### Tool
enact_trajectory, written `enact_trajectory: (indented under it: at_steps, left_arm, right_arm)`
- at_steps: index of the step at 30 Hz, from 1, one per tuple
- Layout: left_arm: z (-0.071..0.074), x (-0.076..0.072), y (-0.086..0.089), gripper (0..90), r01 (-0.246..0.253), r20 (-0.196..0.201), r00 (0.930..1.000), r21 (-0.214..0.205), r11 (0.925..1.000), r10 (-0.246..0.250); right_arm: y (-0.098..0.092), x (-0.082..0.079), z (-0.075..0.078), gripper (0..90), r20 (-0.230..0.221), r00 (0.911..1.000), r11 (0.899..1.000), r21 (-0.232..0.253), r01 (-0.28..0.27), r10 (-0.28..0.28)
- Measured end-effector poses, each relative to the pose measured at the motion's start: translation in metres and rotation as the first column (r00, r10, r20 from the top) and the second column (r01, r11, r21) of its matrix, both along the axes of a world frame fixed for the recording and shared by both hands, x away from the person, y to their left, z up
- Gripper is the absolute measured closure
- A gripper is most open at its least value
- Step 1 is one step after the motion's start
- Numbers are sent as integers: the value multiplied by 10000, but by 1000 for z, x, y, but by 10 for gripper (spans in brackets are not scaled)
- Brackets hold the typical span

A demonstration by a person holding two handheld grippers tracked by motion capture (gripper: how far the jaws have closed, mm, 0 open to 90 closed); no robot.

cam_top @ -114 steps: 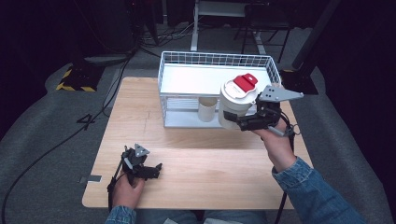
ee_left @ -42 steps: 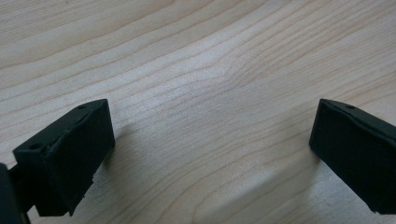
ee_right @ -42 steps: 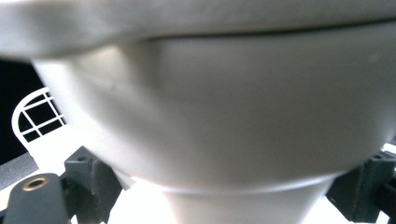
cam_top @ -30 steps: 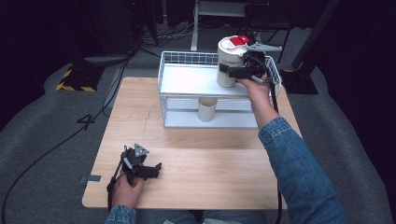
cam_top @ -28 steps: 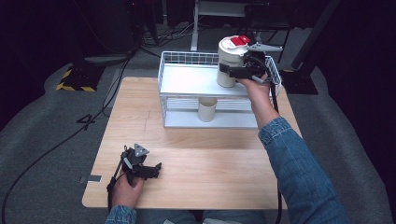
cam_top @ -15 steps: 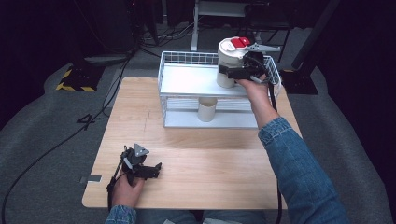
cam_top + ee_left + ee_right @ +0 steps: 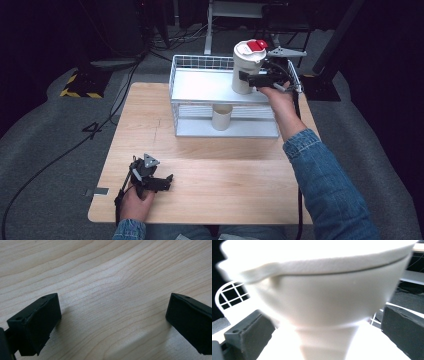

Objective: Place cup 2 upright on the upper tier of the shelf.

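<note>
2 grippers: right gripper (image 7: 252, 78) upper right, jaws spread beside white cup (image 7: 246, 67) on rack (image 7: 200, 86), left gripper (image 7: 159, 183) lower left, wide on table (image 7: 240, 170).

The white cup (image 7: 319, 302) is blurred and cut off at the top edge in the right gripper view; the smaller cup (image 7: 221, 116) is partly hidden under the rack's upper shelf (image 7: 205, 87).

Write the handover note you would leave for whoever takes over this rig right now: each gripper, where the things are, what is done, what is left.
Right gripper: at the white cup with the red-tabbed lid, on the top shelf of the wire rack; whether its jaws clamp the cup cannot be told.
Left gripper: open, empty, resting on the wooden table.
A second cup stands on the lower shelf.
Done: lidded cup brought to the top shelf.
Left: probably let go and draw the right gripper back.
</note>
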State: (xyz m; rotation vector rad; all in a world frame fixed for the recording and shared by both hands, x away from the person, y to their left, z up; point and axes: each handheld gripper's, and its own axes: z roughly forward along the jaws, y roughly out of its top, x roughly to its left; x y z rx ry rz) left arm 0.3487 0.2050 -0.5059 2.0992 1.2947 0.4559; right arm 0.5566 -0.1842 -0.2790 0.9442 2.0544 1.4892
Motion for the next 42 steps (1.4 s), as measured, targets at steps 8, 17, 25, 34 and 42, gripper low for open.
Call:
enact_trajectory:
  at_steps: [8,17,25,34,42]
  left_arm:
    - [0,0,0,5,-35,-4,10000,-24,10000,35]
    - [0,0,0,5,-34,-4,10000,-25,10000,34]
    - [0,0,0,5,-32,-3,10000,-20,10000,32]
    - [0,0,0,5,-32,-7,10000,-20,10000,32]
    - [0,0,0,5,-34,-11,10000,-24,10000,34]
  right_arm:
    - [-15,-21,7,0,226,9997,9999,-104,-113,115]
    - [-29,-55,16,0,468,9971,9982,-65,-597,599]
    - [-38,-80,14,0,411,9935,9943,-82,-1062,1065]
    - [-54,-109,4,1,365,9884,9887,-300,-1466,1476]
    - [-71,-136,-11,30,341,9867,9849,-751,-1560,1589]
